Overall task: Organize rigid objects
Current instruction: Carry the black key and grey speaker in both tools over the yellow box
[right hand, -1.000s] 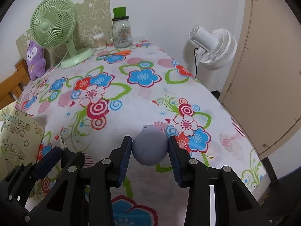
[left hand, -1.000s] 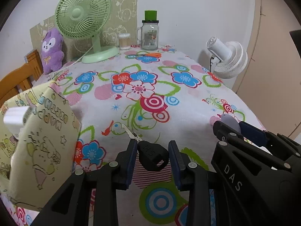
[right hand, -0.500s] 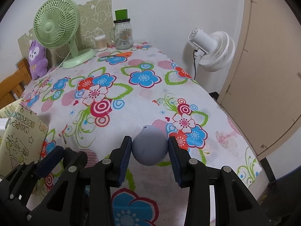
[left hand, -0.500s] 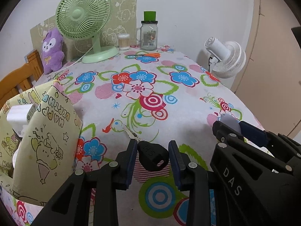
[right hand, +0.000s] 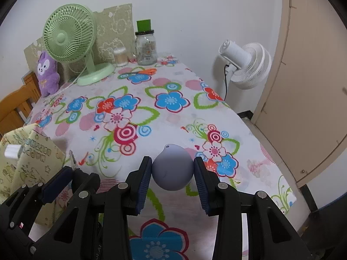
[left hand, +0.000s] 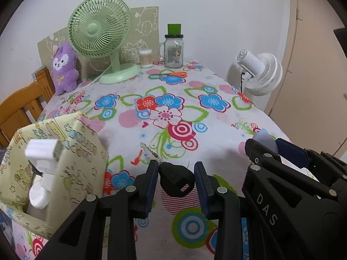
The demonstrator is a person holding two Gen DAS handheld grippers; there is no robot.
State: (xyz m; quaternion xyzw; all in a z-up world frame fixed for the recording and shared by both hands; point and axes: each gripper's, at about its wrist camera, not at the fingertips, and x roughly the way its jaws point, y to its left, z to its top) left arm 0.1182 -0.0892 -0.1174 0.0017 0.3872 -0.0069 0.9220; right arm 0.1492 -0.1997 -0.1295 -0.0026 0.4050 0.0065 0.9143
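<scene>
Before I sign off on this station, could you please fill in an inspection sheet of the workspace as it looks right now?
Surface: table under a floral cloth.
Job's things: black-headed key and grey-lilac bulb, both held; yellow paper bag at near left with white items inside.
Clutter: green desk fan, purple plush, glass jar, cotton swab pot along the far edge.
Grippers: left gripper shut on the key; right gripper shut on the bulb.
Cables: green fan's cord; white fan's black cord.
Surroundings: white fan, wooden chair, beige door.
</scene>
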